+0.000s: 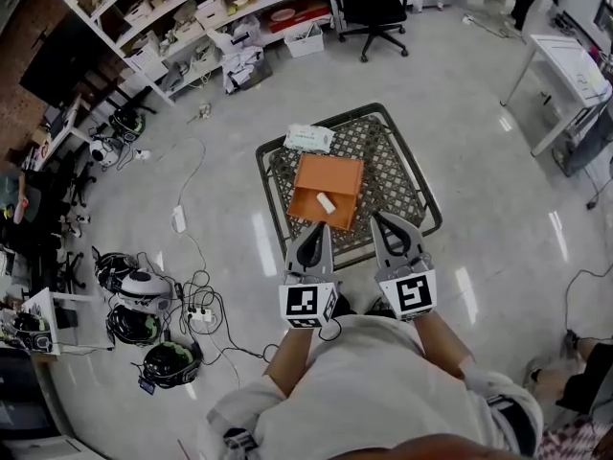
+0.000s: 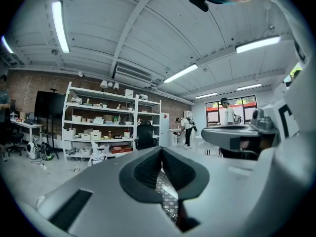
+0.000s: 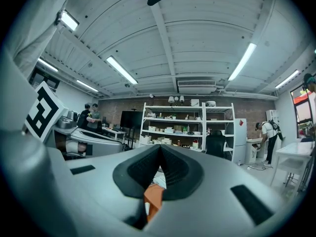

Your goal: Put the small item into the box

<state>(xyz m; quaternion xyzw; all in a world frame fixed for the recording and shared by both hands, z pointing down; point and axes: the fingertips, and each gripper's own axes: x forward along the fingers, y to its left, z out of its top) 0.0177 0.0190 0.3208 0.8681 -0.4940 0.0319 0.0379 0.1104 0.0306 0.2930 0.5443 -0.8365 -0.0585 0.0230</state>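
Seen from above, a person in a white top holds two grey grippers out over a small low table (image 1: 393, 175) with a black frame and a dark lattice top.

An open orange box (image 1: 321, 175) sits on the left-hand part of the table. The small item (image 1: 326, 202) – a short white piece – lies inside the box, towards its near edge. A white packet (image 1: 308, 139) rests on the table's far left corner, just beyond the box.

The left gripper (image 1: 314, 238) points at the near edge of the box. In the left gripper view its dark pads meet at the tips with nothing between them (image 2: 160, 152), and the table's lattice (image 2: 167, 194) shows through the narrow slit below.

The right gripper (image 1: 388, 230) lies beside it, to the right, its tips near the box's near right corner. In the right gripper view its pads are also pressed together and hold nothing (image 3: 160, 154); a strip of the orange box (image 3: 154, 196) shows through the slit beneath them. Neither gripper touches the item.

Around the table the floor is pale and glossy. White shelves (image 1: 182, 27) crowded with bins stand at the far left, and a black office chair (image 1: 374, 3) stands at the far side. Helmets (image 1: 144, 290) and tangled cables (image 1: 196, 310) lie on the floor to the near left. The gripper views show the same shelves (image 2: 98, 127) against a brick wall – with people standing well off in the room.
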